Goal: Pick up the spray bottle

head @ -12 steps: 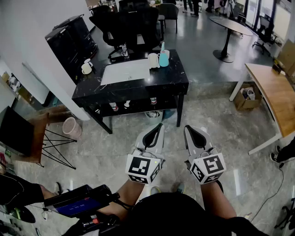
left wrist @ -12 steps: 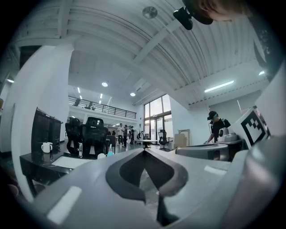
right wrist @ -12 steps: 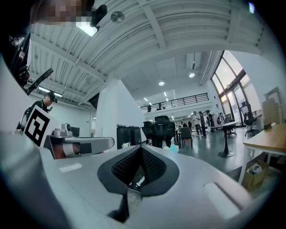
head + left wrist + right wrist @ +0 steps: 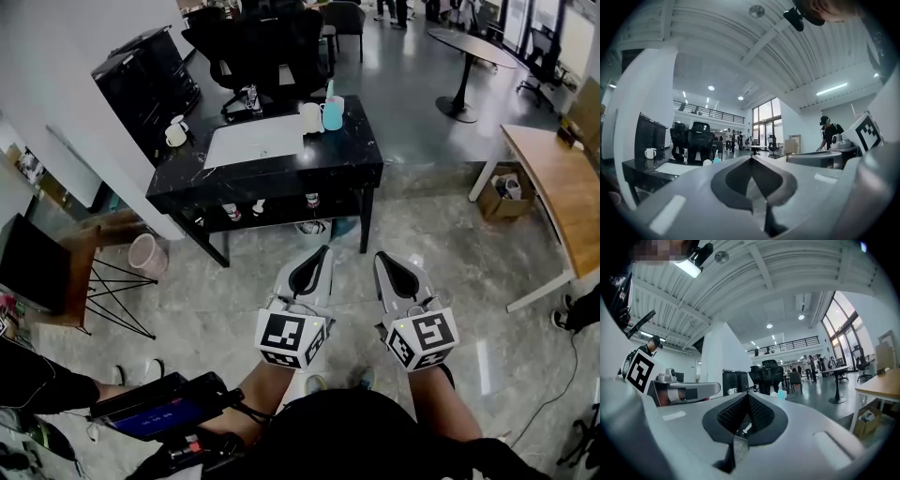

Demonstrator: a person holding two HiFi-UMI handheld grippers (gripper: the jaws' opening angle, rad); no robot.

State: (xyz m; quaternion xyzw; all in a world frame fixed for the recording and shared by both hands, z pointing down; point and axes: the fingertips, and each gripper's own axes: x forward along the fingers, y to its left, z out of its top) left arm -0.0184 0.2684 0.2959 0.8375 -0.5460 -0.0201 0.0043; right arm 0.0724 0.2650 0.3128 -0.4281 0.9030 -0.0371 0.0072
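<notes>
head view steeply down, gripper views forward, sharing table [image 4: 345,156]

Left gripper [image 4: 325,253], right gripper [image 4: 381,258] side by side — fingers [image 4: 314,274] pressed together; pointing forward

**Floor** [image 4: 441,272]: bare tile from the left gripper [image 4: 324,253] and right gripper [image 4: 382,257] to the table; open lane toward 12 o'clock.

**Black table** [image 4: 361,173], 12 o'clock: near edge unobstructed.

**Tabletop:**
- White mat [image 4: 255,142] lies flat at centre and is no hindrance.
- Spray bottle [image 4: 332,114] stands at the far right corner. Its 3 and 6 o'clock sides are free.
- White jug [image 4: 310,118] crowds the bottle's 9 o'clock side.
- White mug [image 4: 175,136] stands at the far left, well apart.

**Office chairs** [image 4: 253,42]: close off the table's far side.

**Black cabinet** [image 4: 145,80], 10 o'clock: blocks the left flank.

**Pink bin** [image 4: 143,259], 9 o'clock: stands on the floor near the table leg.

**Wooden desk** [image 4: 553,187] with cardboard box [image 4: 500,199], 2 o'clock: well apart from the lane.
</notes>
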